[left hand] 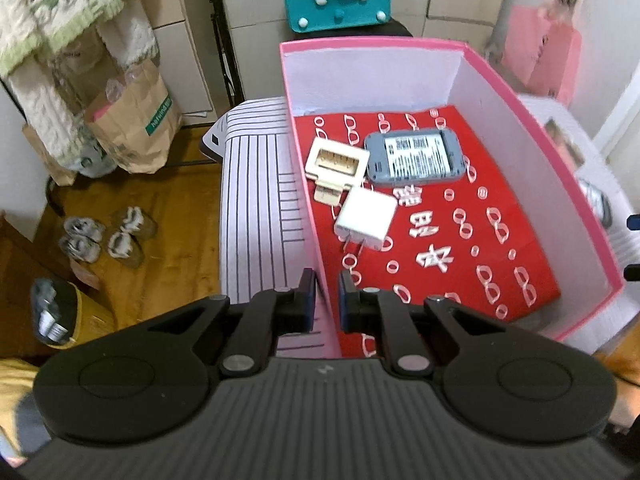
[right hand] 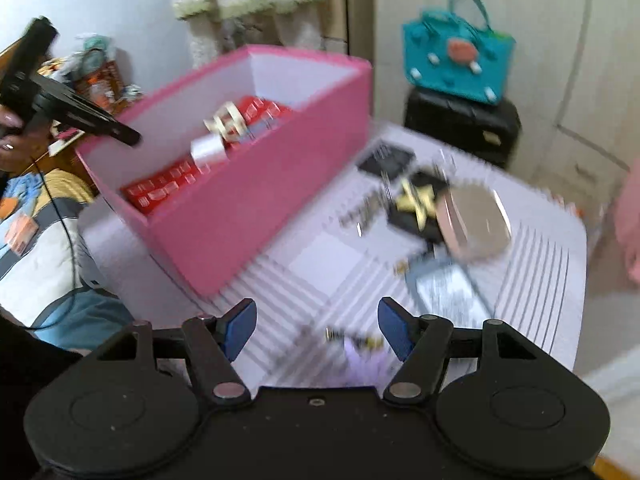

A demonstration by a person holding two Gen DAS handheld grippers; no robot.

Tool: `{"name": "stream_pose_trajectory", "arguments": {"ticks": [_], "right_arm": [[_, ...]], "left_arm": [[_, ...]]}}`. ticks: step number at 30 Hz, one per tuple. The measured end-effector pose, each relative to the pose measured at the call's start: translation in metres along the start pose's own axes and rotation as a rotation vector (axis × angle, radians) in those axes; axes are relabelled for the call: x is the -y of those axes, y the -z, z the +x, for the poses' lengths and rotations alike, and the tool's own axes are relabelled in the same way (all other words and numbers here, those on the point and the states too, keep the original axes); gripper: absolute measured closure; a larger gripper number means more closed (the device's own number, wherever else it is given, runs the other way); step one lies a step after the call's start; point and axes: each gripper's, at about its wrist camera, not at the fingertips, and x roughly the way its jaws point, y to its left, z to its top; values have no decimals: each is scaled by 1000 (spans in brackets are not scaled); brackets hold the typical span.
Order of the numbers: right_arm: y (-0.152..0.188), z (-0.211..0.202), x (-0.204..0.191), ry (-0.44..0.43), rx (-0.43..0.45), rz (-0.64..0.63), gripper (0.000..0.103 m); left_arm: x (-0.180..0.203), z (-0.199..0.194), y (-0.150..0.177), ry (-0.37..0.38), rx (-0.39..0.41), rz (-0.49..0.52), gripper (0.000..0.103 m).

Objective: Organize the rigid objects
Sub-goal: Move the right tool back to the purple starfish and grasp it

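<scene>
The right hand-held gripper (right hand: 316, 328), jaws apart and empty, was nearer the loose small objects (right hand: 424, 208) lying ahead and to its right on the worktop (right hand: 320, 264), while the left hand-held gripper (left hand: 326, 296) clamped the pink box (left hand: 540, 128) wall.
</scene>
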Motion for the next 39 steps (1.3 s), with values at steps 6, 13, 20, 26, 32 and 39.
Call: {"name": "stream_pose_trajectory", "arguments": {"ticks": [6, 13, 20, 26, 32, 39], "right_arm": [[30, 26, 3, 117, -54, 74, 32], [40, 37, 20, 124, -43, 167, 46], [36, 33, 28, 145, -25, 177, 68], [21, 22, 24, 149, -6, 135, 69], [17, 27, 23, 150, -41, 116, 69], [21, 27, 26, 150, -41, 143, 69]], "left_arm": [[10, 3, 1, -44, -50, 82, 94], [14, 3, 2, -52, -71, 116, 95], [14, 2, 2, -50, -75, 137, 95], [14, 2, 2, -41, -76, 144, 94], [12, 2, 3, -31, -69, 138, 94], [9, 2, 2, -18, -67, 120, 94]]}}
